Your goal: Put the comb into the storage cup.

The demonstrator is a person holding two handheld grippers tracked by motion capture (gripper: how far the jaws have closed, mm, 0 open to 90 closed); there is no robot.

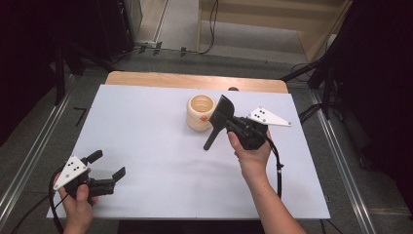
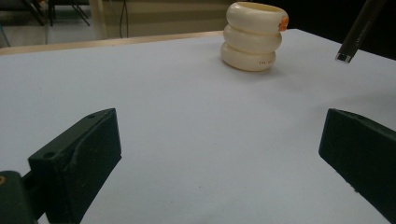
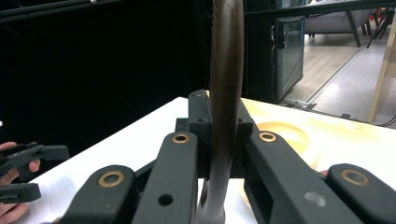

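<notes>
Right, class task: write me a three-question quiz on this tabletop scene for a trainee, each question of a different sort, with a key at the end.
1. True or false: the left gripper is clamped on the cream ribbed container.
2. Multiple choice: the right gripper holds
A) a sponge
B) a dark spatula
C) nothing
3. Short answer: what colour is the small spot on the container's side?

Key
1. False: its jaws stand wide apart over the bare white table, well away from the container.
2. B: the jaws close on its handle.
3. Orange.
</notes>
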